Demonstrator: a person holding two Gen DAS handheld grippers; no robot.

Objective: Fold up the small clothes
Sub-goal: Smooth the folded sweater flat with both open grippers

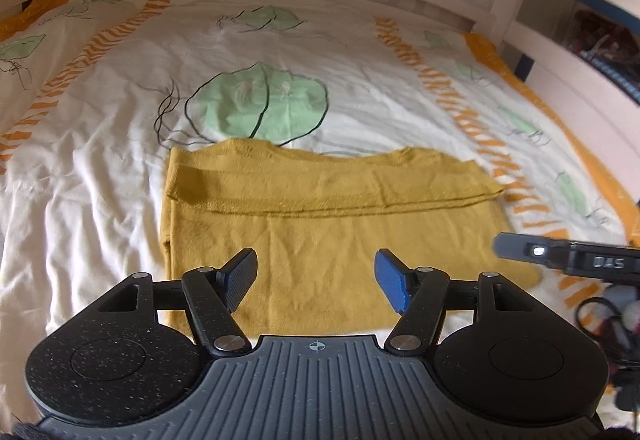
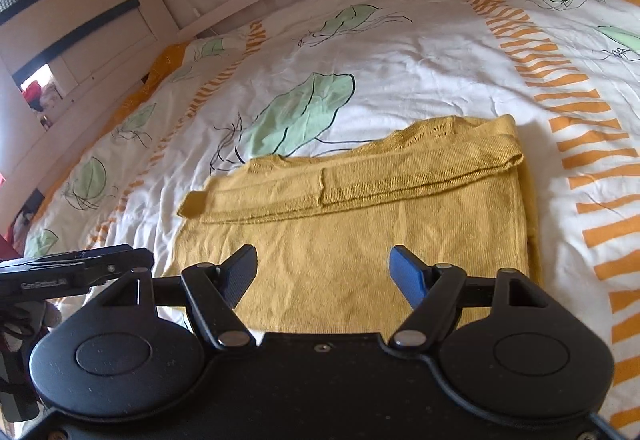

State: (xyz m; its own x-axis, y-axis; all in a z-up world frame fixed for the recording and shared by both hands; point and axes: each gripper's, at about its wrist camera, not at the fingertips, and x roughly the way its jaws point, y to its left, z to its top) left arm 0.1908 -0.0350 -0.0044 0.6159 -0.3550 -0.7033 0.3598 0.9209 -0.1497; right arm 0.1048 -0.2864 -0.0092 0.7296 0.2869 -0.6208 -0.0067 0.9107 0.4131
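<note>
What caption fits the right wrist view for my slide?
Right gripper open above a partly folded mustard sweater on a leaf-print duvet, left gripper at the frame's left edge.

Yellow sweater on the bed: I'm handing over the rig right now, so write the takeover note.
Left gripper: open, empty, held above the near part of the sweater.
Right gripper: open, empty, also over the near part.
The sweater lies flat on the patterned bedspread, a tidy rectangle.
Done: sleeves folded in across the top, sides turned under.
Left: probably one more fold, near hem up toward the collar, then smooth it. Neither gripper is touching the cloth as far as I can tell.
</note>
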